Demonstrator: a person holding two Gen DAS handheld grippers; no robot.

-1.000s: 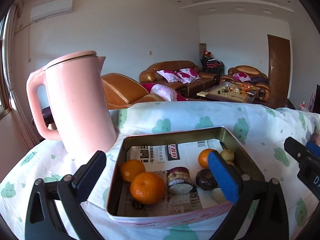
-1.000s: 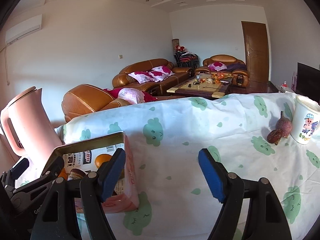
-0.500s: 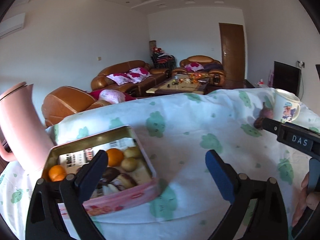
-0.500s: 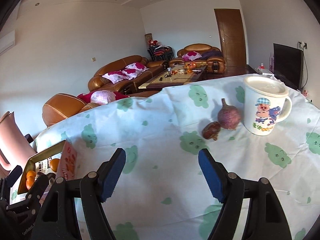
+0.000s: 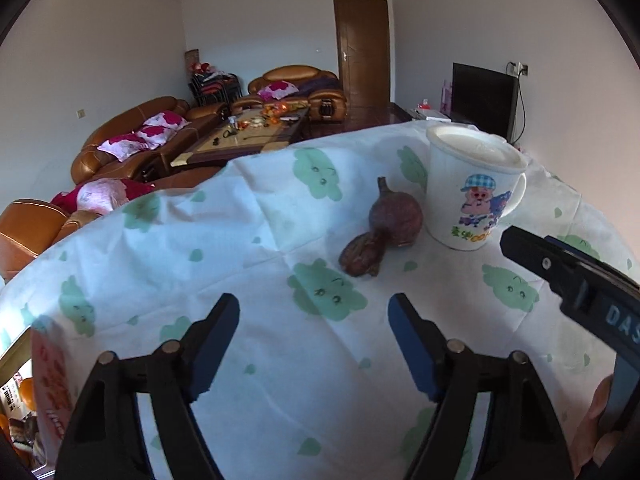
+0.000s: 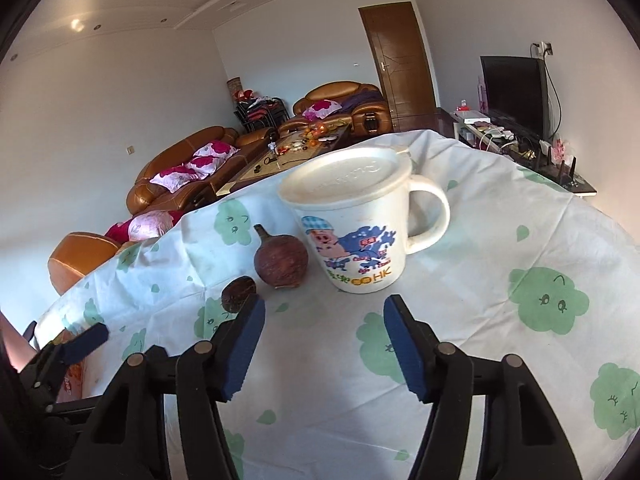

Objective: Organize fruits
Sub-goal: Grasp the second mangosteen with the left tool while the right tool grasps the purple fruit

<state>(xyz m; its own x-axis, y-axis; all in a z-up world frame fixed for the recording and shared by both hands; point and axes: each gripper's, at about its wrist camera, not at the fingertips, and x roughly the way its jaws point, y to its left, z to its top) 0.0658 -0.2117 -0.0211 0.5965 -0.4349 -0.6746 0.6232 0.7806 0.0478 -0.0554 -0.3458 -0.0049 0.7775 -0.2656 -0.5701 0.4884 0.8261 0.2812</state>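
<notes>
White cloth printed with green cloud faces covers the desk (image 5: 280, 352), and on it, toward the far right, sit two dark fruits: a round purple-brown fruit (image 5: 396, 216) with a stem pointing up, and a smaller wrinkled brown fruit (image 5: 362, 254) lying just in front of it and touching it. A white lidded mug (image 6: 352, 224) with a cartoon print stands just beside the round fruit, its handle turned to the right. The left tongs (image 5: 314, 334) hover over bare cloth short of the fruits, jaws closing with nothing between them. The right tongs (image 6: 324, 336) point at the foot of the mug, jaws also closing on nothing; the small fruit shows just past the tip of their left finger. At the lower left edge of the left wrist view, the corner of a pink tin (image 5: 48, 384) shows, with something orange inside it. Brown leather sofas (image 6: 188, 168) and a wooden door (image 5: 362, 48) lie beyond.
</notes>
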